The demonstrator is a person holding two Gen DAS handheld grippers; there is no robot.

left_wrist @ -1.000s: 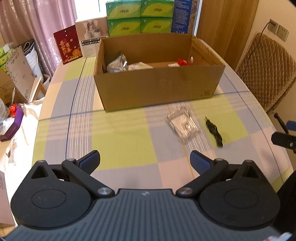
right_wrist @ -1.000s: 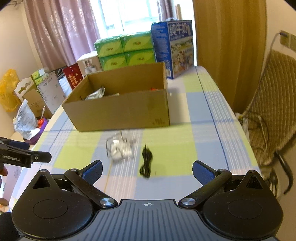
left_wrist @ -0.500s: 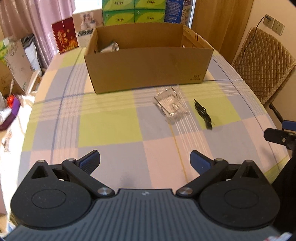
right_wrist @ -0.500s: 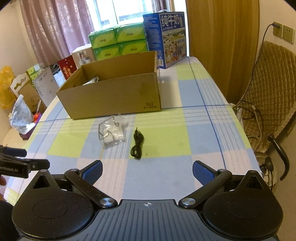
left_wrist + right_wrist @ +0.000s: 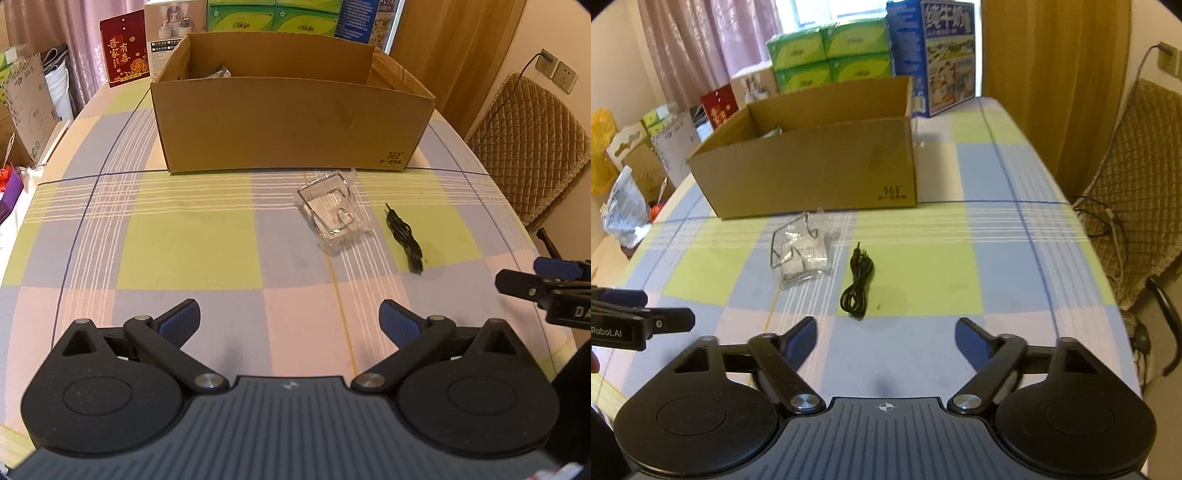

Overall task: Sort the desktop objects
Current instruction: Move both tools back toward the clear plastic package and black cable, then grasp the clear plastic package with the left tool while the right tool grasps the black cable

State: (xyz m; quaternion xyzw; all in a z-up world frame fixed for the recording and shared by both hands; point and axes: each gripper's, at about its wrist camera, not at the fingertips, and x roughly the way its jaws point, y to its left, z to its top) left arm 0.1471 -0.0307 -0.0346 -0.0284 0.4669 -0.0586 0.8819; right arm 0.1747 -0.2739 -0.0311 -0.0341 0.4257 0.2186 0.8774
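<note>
Two items left on the table (image 5: 192, 236): clear plastic packet (image 5: 334, 214) and coiled black cable (image 5: 404, 240) just right of it, both near side of the cardboard box (image 5: 288, 125). I see left hand-held gripper (image 5: 290, 319) and right hand-held gripper (image 5: 886, 334) both spread wide, holding nothing

Pink curtains (image 5: 701, 48) at a bright window; quilted chair (image 5: 528, 147) beside checked table (image 5: 184, 236).

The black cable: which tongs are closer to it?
Right. The right tongs sit just before the black cable; the left tongs are farther back and to its left.
</note>
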